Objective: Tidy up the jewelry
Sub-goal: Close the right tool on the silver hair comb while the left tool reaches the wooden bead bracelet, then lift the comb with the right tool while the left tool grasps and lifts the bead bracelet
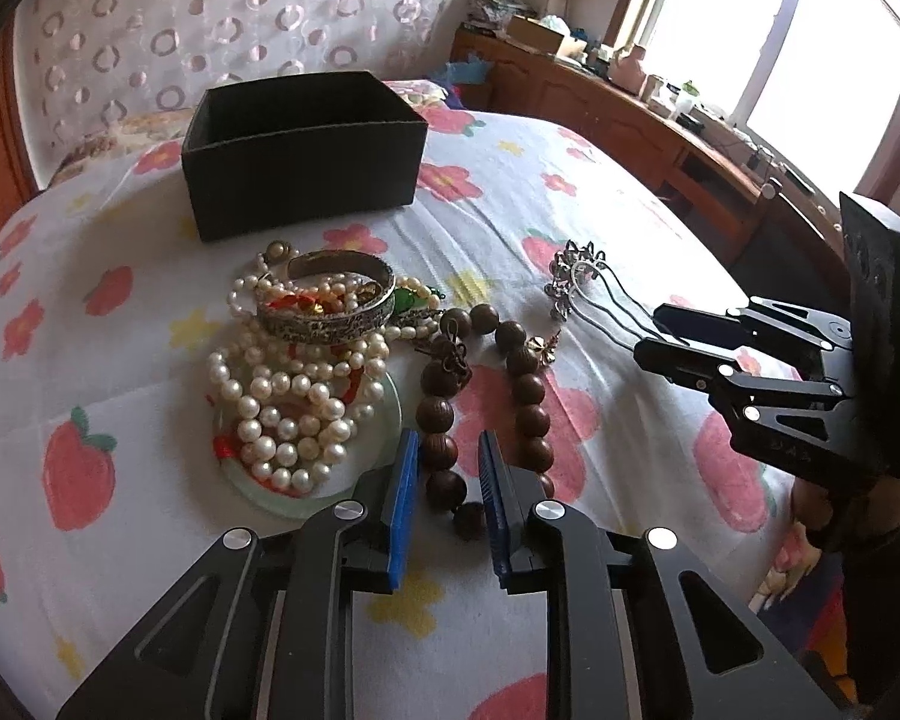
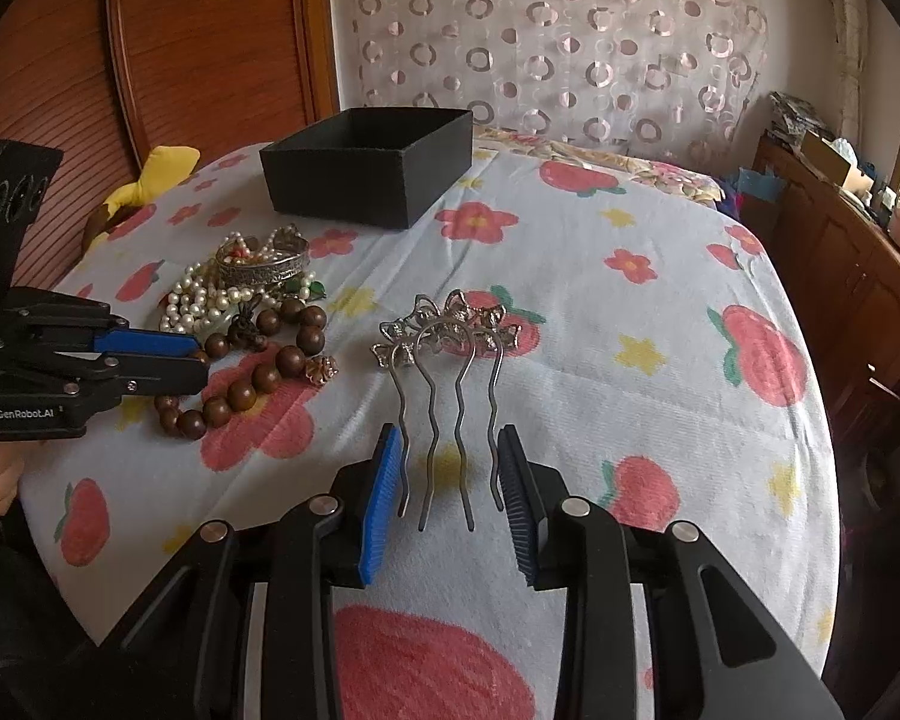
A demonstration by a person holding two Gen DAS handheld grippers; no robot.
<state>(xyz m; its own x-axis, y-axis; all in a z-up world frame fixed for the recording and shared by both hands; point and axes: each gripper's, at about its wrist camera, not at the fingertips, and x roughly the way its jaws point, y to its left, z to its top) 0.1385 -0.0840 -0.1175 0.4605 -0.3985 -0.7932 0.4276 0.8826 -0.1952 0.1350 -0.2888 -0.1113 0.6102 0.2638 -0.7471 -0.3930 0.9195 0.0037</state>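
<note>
A pile of jewelry lies on the flowered bed cover: pearl strands (image 1: 282,414), a silver bangle (image 1: 330,300), a brown wooden bead bracelet (image 1: 480,396) and a silver hair comb (image 2: 450,372). My left gripper (image 1: 448,474) is open, its blue pads astride the near part of the bead bracelet. My right gripper (image 2: 450,480) is open around the comb's prongs, not closed on them. The comb also shows in the left wrist view (image 1: 594,288), with the right gripper (image 1: 660,336) at its prongs. An open black box (image 1: 300,150) stands behind the pile.
A round glass dish (image 1: 330,480) lies under the pearls. A wooden headboard (image 2: 210,48) and patterned curtain (image 2: 540,42) are behind the bed. A cluttered wooden dresser (image 1: 630,114) runs along the right, under a window. A yellow bow (image 2: 150,180) lies at the bed's left edge.
</note>
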